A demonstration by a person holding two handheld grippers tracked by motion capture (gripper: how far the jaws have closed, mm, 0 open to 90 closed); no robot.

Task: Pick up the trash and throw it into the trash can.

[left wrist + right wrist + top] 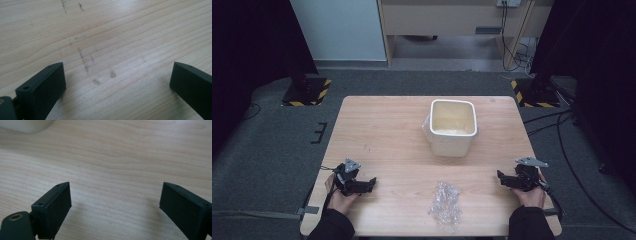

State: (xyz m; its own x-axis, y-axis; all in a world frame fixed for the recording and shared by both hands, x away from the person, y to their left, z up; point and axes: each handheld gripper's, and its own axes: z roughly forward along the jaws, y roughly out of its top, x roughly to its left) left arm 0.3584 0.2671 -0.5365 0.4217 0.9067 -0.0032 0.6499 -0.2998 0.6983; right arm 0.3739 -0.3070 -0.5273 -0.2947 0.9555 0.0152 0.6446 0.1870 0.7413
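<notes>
A white square bin [453,127] stands upright on the far middle of the wooden table [387,135], with a bit of clear plastic at its left side. A crumpled clear plastic bag [445,203] lies near the front edge, between the two hands. My left gripper [371,183] rests low at the front left, jaws pointing right, open over bare wood [117,72]. My right gripper [501,177] sits at the front right, jaws pointing left, open with only tabletop between them [115,195]. The bin's bottom corner [27,126] peeks in at the top left of the right gripper view.
Grey carpet [272,150] surrounds the table. Black stands with yellow-black striped bases [307,90] sit at the far left and far right [532,95]. Cables [562,135] run across the floor on the right. Dark scuff marks [86,65] dot the wood by the left gripper.
</notes>
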